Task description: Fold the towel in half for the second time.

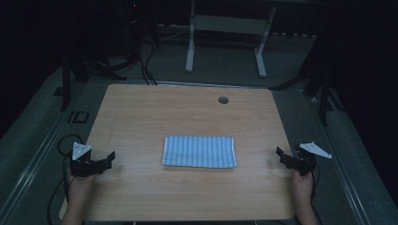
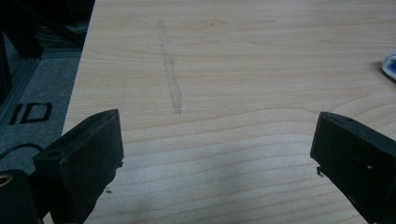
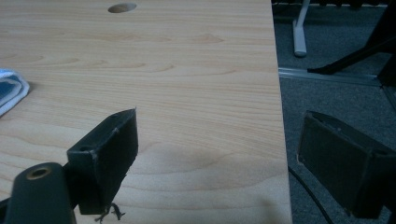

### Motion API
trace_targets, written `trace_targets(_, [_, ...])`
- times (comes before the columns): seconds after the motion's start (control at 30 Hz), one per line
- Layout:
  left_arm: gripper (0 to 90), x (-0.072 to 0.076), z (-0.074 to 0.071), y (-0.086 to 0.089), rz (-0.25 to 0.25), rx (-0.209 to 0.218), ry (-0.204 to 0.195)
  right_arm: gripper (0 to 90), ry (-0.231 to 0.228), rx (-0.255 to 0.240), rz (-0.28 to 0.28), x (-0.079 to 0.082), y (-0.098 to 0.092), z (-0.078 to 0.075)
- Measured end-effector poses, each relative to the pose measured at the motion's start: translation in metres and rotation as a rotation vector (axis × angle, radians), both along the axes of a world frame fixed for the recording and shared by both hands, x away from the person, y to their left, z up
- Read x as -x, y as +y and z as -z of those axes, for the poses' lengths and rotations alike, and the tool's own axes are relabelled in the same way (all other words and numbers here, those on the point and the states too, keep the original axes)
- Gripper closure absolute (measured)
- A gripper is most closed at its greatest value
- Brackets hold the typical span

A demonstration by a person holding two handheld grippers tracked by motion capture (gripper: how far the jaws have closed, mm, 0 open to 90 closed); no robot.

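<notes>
We see a light wooden rectangular bench (image 1: 141,112) with a small round hole (image 1: 223,100) near its far edge. A folded blue-and-white striped cloth (image 1: 199,151) lies flat at the bench's middle — well apart from both grippers. Left gripper (image 1: 110,158) sits at the left edge, fingers (image 2: 88,158) spread wide, holding nothing. Right gripper (image 1: 284,153) at the right edge — fingers (image 3: 109,154) likewise released.

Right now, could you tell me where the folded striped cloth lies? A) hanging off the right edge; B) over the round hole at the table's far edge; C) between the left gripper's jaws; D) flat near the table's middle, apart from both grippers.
D: the cloth lies flat mid-table, with the left gripper and right gripper open at the sides.
</notes>
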State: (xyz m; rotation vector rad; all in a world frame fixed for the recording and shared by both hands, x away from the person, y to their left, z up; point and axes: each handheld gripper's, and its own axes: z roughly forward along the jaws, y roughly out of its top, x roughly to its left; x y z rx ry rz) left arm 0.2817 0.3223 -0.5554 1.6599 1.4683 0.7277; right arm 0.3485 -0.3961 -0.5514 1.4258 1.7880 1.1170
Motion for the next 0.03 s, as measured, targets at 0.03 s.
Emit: trace_targets(0.03, [3.0,0.0,0.0001,0.0,0.001,-0.002,0.003,12.3,0.007,0.002,0.001,-0.0004,0.0002,0.0003])
